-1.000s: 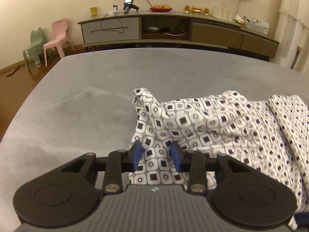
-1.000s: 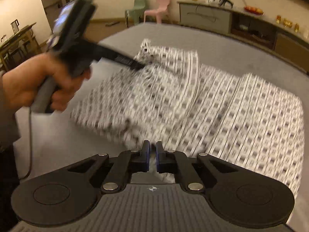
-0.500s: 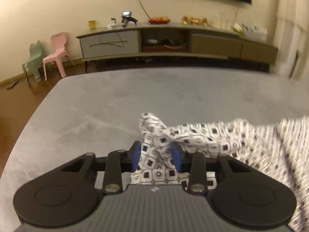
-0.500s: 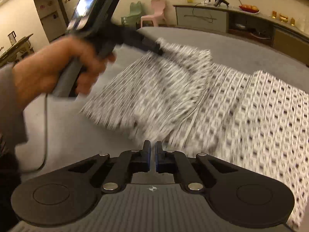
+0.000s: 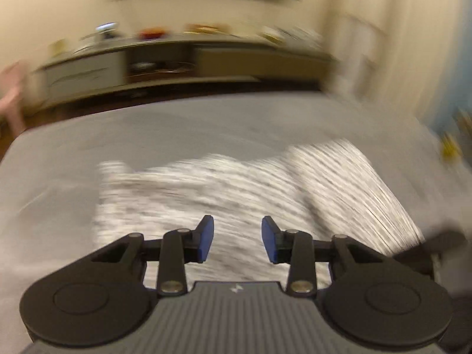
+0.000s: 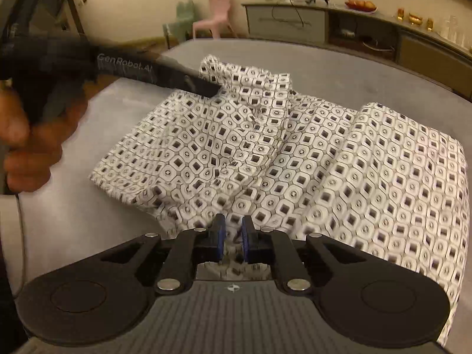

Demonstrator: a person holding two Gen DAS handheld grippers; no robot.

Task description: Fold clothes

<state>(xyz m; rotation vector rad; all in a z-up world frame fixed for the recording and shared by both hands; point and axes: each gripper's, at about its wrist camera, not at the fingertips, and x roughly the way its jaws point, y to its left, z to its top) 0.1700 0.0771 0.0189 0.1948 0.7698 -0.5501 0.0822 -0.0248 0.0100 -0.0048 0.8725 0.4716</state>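
A white shirt with a black square pattern (image 6: pixel 295 153) lies on the grey padded surface (image 6: pixel 324 67), its left part folded over the middle. In the blurred left wrist view the shirt (image 5: pixel 236 188) lies below my left gripper (image 5: pixel 237 237), which is open with nothing pinched between its blue pads. In the right wrist view a hand (image 6: pixel 26 147) holds the left gripper (image 6: pixel 211 88), its tip above the shirt's far collar end. My right gripper (image 6: pixel 232 236) sits at the shirt's near hem. Its jaws are opening, with the hem lying loose in the narrow gap.
A long sideboard (image 6: pixel 295 20) with small items on top stands along the far wall. A pink chair (image 6: pixel 218 14) and a green chair (image 6: pixel 183 14) stand left of it. Bare grey surface shows on the left (image 6: pixel 88 230) and behind the shirt.
The left gripper carried the shirt's corner across, let it go and lifted away; its view swung right and blurred. The right gripper's jaws, shut before, have parted slightly.
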